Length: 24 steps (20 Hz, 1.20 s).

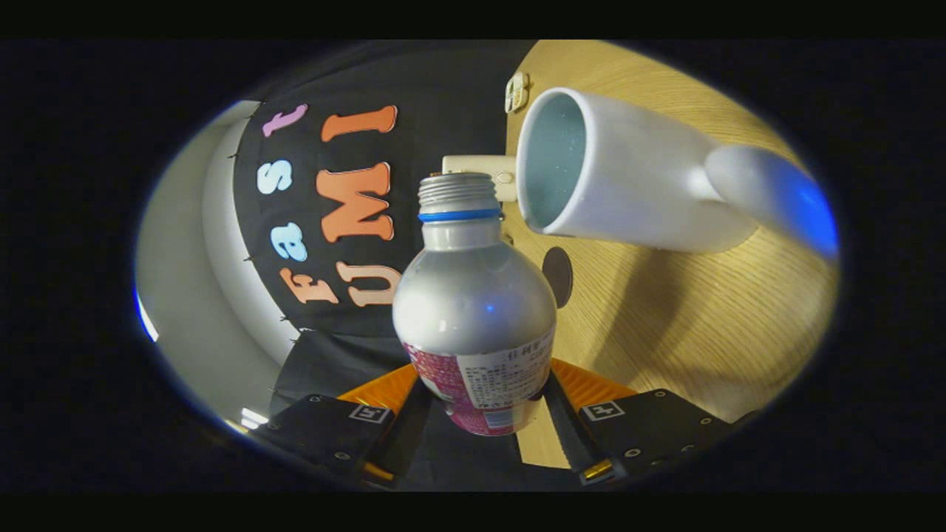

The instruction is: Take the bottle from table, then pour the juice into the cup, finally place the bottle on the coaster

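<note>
Recording booth, black cloth wall, wooden table, white wall beyond

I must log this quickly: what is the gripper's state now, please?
Gripper: shut on the bottle, both fingers pressing its sides, its open mouth near the cup.

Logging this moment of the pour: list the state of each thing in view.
bottle: uncapped, gripped between the fingers, tipped with its mouth near the cup's rim.
cup: standing on the table, no juice visible inside.
coaster: bare, beyond the bottle.
tool: shut on the bottle.
</note>
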### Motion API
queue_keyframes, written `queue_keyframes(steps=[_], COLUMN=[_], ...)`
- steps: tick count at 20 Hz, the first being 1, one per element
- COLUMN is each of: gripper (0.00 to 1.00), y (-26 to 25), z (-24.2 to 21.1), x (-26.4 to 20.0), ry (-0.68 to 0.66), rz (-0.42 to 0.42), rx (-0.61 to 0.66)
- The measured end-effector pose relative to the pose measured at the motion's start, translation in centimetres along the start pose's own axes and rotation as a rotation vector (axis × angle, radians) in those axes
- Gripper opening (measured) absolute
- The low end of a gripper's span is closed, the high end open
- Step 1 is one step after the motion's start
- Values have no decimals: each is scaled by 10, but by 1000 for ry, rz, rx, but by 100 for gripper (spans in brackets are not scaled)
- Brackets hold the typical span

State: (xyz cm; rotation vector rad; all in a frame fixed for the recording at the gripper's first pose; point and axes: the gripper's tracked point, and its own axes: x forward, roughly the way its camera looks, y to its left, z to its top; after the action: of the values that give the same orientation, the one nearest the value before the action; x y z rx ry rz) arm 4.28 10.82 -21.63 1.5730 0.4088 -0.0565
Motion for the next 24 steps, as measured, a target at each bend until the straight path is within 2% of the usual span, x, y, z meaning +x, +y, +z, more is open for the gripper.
queue_keyframes(steps=[11, 24], gripper=[79, 78], y=[10, 25], z=[-1, -1], x=[-2, -3], ry=[14, 24], rz=[35, 67], rx=[129, 207])
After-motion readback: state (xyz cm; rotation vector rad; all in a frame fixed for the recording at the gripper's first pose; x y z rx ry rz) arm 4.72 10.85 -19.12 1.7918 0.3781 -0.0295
